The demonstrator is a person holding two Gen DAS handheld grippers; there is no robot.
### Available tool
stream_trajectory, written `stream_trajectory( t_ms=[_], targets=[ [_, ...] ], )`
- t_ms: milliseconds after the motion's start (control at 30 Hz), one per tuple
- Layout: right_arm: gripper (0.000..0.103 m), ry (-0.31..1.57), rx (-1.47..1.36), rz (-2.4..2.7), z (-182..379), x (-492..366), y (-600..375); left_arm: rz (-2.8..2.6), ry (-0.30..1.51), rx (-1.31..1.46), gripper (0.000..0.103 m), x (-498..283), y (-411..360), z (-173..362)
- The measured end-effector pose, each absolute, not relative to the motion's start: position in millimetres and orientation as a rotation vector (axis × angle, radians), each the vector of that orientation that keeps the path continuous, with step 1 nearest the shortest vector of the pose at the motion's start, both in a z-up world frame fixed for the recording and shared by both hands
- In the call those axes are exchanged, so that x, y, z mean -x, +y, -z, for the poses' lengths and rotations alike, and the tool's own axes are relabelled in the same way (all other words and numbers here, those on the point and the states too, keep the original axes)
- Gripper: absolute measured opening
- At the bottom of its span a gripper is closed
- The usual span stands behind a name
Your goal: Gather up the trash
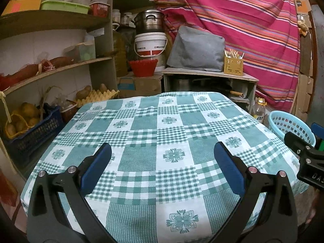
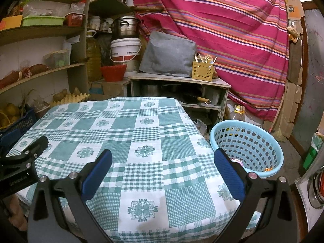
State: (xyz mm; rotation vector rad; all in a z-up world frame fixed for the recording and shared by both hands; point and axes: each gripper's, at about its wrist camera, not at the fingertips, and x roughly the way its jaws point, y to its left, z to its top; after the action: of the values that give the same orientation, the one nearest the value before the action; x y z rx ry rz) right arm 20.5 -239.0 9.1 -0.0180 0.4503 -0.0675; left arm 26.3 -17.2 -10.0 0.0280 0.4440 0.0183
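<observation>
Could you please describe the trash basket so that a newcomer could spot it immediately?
Start from the table with the green checked tablecloth. On the floor just beyond its right edge stands the light blue plastic basket, round, with perforated walls. Nothing else near it is pale blue, and a few scraps lie inside.

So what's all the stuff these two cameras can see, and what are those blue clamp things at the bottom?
tablecloth: one, green and white checked, covering the table in the centre
laundry-style basket: one, light blue, on the floor right of the table, a few scraps inside
bucket: one, white, behind the table
metal pot: one, silver, on top of the bucket
red bowl: one, below the bucket
utensil holder: one, yellow, on the low shelf unit
striped cloth: one, pink, hanging at the back
egg tray: one, yellow, left of the table
left gripper: blue pads, open, over the table
right gripper: blue pads, open, over the table's right edge
</observation>
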Motion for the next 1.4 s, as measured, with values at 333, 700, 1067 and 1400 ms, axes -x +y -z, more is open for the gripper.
stream_trajectory(
  t_ms=[333,700,1067,1400],
  targets=[
    [0.098,0.451,0.02,0.069,-7.8,-21.4,-239.9,-0.019,0.442,-0.03,0.098,-25.4,-18.2,8.7],
    [0.098,0.454,0.017,0.067,-7.2,-21.4,-240.4,-0.019,0.445,-0.03,0.098,-26.5,-17.9,9.8],
    [0.098,0.445,0.015,0.07,-5.5,-22.7,-242.8,-0.025,0.437,-0.031,0.098,-27.1,-17.6,10.8],
    [0.098,0.446,0.021,0.073,-6.4,-23.1,-245.6,-0.02,0.429,-0.033,0.098,-25.2,-19.1,8.2]
  ],
)
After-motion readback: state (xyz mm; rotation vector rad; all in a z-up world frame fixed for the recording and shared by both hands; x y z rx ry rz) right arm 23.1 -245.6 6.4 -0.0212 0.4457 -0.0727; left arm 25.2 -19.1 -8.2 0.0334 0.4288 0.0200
